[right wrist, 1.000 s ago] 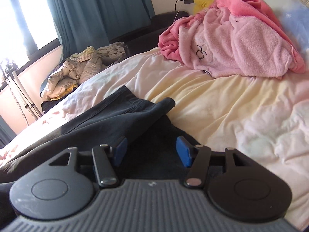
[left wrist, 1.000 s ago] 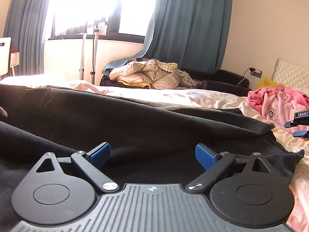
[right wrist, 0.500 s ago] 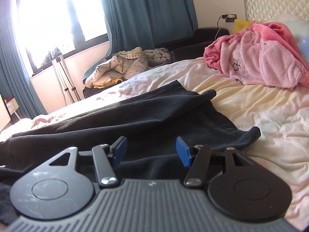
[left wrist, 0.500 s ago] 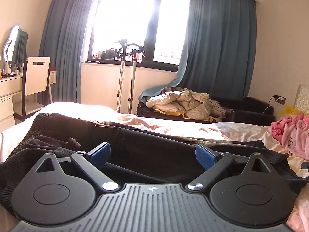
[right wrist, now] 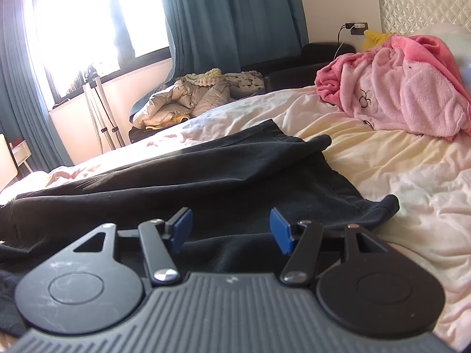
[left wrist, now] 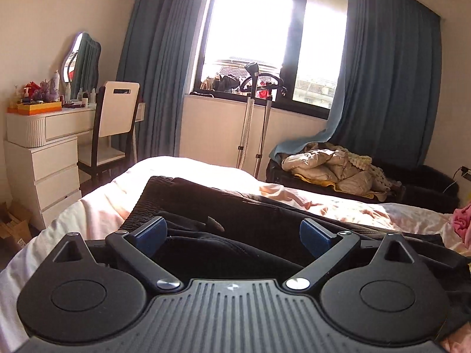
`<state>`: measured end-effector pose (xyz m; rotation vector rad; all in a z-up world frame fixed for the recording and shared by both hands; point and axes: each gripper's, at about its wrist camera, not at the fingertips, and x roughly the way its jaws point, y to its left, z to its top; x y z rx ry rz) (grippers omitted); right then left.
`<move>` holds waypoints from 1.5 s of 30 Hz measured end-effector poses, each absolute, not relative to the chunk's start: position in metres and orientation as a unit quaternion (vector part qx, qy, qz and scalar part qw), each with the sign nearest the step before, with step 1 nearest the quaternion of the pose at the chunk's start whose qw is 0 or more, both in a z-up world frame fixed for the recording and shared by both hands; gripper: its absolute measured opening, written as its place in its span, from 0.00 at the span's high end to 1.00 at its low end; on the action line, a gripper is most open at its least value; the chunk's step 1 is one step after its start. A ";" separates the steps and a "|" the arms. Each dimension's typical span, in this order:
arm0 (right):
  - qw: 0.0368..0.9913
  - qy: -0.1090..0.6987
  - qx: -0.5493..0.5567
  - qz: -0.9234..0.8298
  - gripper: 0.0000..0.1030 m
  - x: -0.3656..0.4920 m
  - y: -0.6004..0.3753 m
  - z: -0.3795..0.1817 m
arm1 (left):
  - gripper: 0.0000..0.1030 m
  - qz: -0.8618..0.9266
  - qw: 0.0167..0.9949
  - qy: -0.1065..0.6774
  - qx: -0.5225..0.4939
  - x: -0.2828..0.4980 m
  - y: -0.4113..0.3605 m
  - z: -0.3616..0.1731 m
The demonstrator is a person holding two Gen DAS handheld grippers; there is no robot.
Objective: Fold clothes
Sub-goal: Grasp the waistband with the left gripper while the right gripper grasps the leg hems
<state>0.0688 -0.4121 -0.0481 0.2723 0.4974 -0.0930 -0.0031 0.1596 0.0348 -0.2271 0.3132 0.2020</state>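
Observation:
A black pair of trousers (left wrist: 250, 214) lies spread along the bed (left wrist: 182, 170), its ribbed waistband at the left end. It also shows in the right wrist view (right wrist: 223, 173), with the leg ends near the pale sheet (right wrist: 412, 182). My left gripper (left wrist: 232, 236) is open and empty, just above the waistband end. My right gripper (right wrist: 231, 229) is open and empty, above the leg end of the trousers.
A pink fleece garment (right wrist: 406, 88) lies heaped by the headboard. A sofa beyond the bed holds a beige jacket (left wrist: 326, 167). A white dresser (left wrist: 41, 153), a chair (left wrist: 114, 123) and a garment steamer stand (left wrist: 256, 111) are near the window.
Both grippers have lifted and drawn back from the trousers. The left view has swung left toward the waistband and dresser. Both stayed open.

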 end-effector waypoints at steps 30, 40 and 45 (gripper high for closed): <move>0.718 0.188 0.657 -0.129 0.24 0.040 -0.541 -0.154 | 0.02 0.120 0.753 0.239 -0.601 -0.034 0.291 -0.060; 0.739 0.177 0.635 -0.138 0.28 0.060 -0.551 -0.164 | 0.02 0.059 0.702 0.301 -0.643 -0.014 0.293 -0.089; 0.760 0.174 0.609 -0.144 0.29 0.071 -0.554 -0.170 | 0.02 0.061 0.681 0.327 -0.653 -0.001 0.292 -0.107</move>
